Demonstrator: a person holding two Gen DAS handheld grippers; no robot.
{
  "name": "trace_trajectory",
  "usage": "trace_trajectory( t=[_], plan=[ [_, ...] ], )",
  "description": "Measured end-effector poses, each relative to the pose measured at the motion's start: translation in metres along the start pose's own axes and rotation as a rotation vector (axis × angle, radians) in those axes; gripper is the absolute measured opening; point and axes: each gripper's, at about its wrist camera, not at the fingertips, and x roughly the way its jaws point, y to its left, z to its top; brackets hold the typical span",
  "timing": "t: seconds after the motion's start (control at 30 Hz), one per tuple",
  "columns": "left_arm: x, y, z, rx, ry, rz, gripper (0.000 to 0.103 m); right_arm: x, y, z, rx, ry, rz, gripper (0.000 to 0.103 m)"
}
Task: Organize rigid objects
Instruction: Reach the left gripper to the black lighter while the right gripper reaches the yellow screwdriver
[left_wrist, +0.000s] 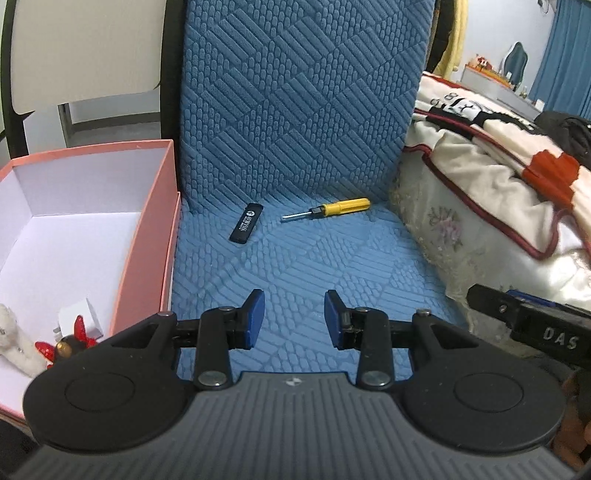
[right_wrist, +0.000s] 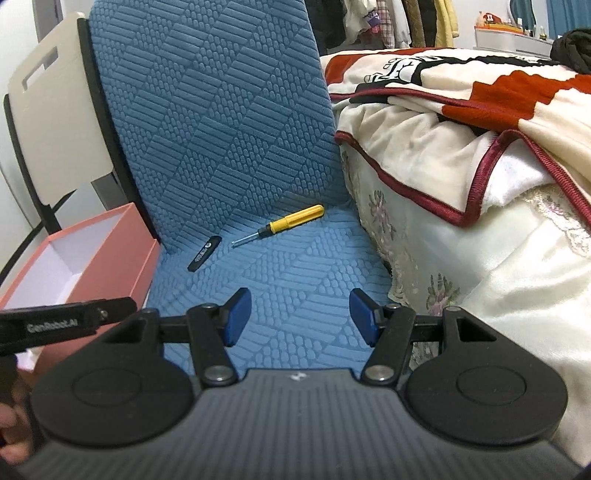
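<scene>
A yellow-handled screwdriver and a flat black lighter lie near the back of a blue quilted chair seat. A pink box with a white inside stands to the left of the seat. My left gripper hovers over the seat's front, open, with nothing between its blue pads. My right gripper hangs beside it, open wider and also empty. Each gripper's body edges into the other's view.
Inside the pink box lie a white plush toy, a red and black figure and a small white cube. A bed with a cream and red blanket borders the chair on the right. A white folding chair stands behind the box.
</scene>
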Motion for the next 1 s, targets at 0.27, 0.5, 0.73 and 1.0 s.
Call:
trace_trajectory(
  t=[0.27,0.5,0.73,1.0],
  plan=[
    [0.034,-0.007,0.006,0.065,0.015,0.031,0.041,0.025,-0.005,0.017,0.054,0.005,0.034,0.062],
    [0.062,-0.003,0.015,0.037,0.022,0.03,0.045,0.065,-0.001,0.034,0.075,0.048,0.035,0.062],
    [0.088,-0.002,0.03,0.048,0.009,0.025,0.051,0.106,0.002,0.05,0.096,0.102,0.045,0.062],
    [0.121,0.001,0.056,0.104,0.013,0.066,0.058,0.15,-0.006,0.076,0.18,0.159,0.044,0.062]
  ],
)
